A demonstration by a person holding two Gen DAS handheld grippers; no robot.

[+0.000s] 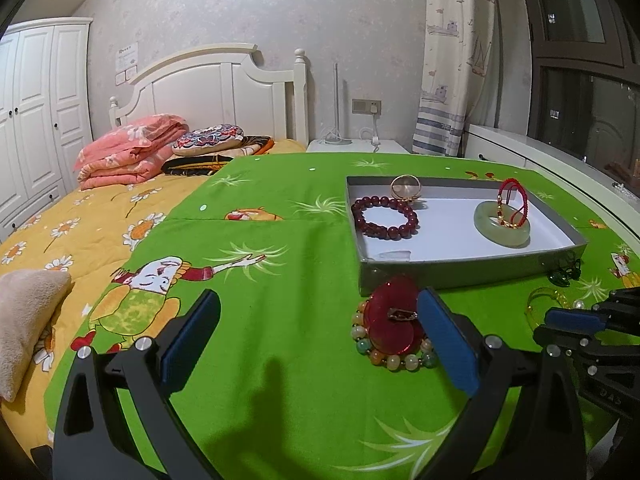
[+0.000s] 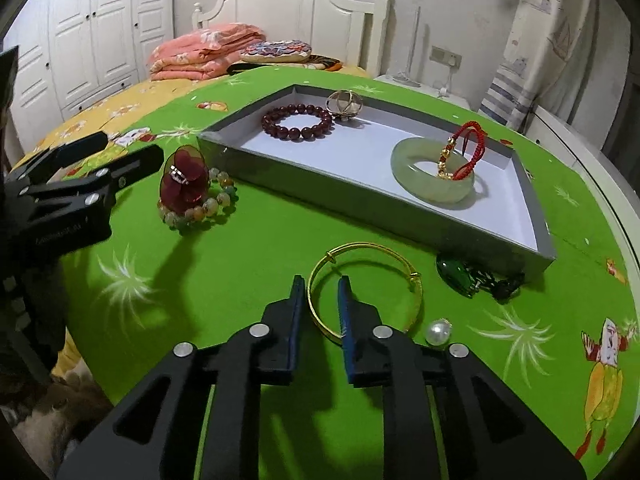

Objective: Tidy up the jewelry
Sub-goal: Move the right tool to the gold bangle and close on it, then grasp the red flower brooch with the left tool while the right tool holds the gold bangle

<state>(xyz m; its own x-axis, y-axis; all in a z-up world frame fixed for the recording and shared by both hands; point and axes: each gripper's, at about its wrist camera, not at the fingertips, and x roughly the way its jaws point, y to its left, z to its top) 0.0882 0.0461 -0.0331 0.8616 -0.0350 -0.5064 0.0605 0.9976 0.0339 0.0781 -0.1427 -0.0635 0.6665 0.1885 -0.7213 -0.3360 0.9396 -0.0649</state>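
A grey tray (image 2: 320, 204) on the green cloth holds a dark red bead bracelet (image 2: 268, 120), a jade bangle (image 2: 404, 168) with a red cord bracelet (image 2: 474, 136) on it, and a gold ring (image 2: 344, 102). My right gripper (image 2: 321, 284) stands open a little, with the left rim of a gold bangle (image 2: 412, 280) between its fingers; the pads do not press it. My left gripper (image 1: 320, 312) is wide open over bare cloth. Its right finger (image 1: 444, 328) is beside a red disc (image 1: 388, 320) lying on a multicoloured bead bracelet (image 1: 400, 360).
A green pendant (image 2: 456, 272) lies against the tray's near right corner and a pearl (image 2: 438, 332) sits just right of the gold bangle. The table's round white edge (image 2: 624, 216) runs along the right. A bed with folded bedding (image 1: 132, 152) lies to the left.
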